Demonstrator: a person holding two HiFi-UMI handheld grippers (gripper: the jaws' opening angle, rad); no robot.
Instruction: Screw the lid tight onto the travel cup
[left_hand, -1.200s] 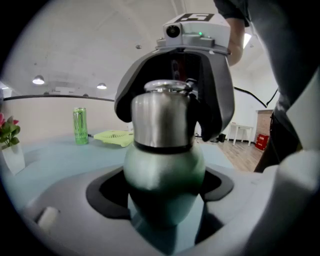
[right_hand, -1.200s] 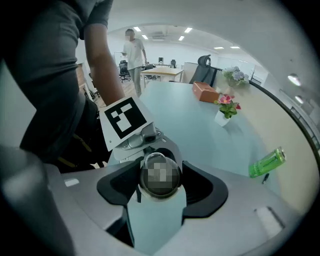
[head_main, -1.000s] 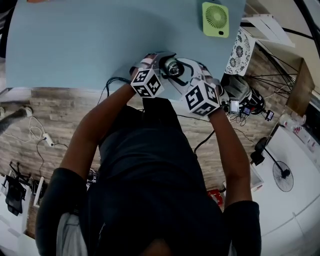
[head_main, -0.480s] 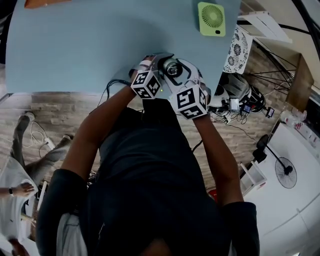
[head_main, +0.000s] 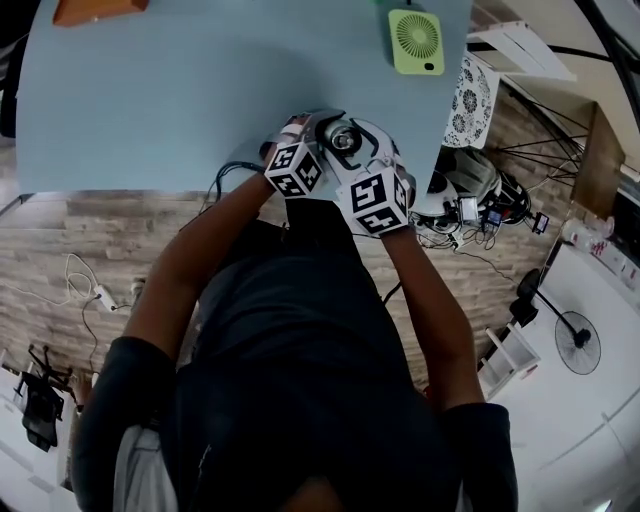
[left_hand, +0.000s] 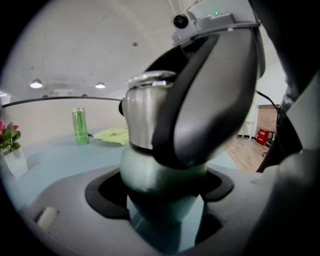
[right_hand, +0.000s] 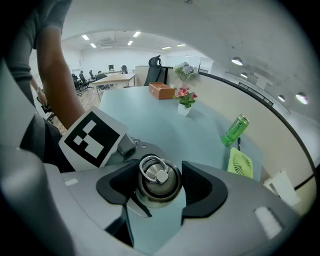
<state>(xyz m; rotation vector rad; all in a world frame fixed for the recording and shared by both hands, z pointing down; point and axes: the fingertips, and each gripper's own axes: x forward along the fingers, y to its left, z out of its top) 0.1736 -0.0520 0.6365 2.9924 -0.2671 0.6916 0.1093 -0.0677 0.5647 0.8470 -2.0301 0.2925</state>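
The travel cup (left_hand: 150, 175) stands at the near edge of the blue worktop (head_main: 200, 90). The left gripper (head_main: 312, 130) has its fingers (left_hand: 102, 195) tight on the cup's green body. The right gripper (right_hand: 160, 192) has its fingers (right_hand: 202, 187) around the shiny lid (right_hand: 159, 181). They have just been opening, and a small gap shows on one side.

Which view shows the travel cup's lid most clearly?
The right gripper view: it looks down on the lid, ring included. The left gripper view shows its side, partly hidden; the head view, only small.
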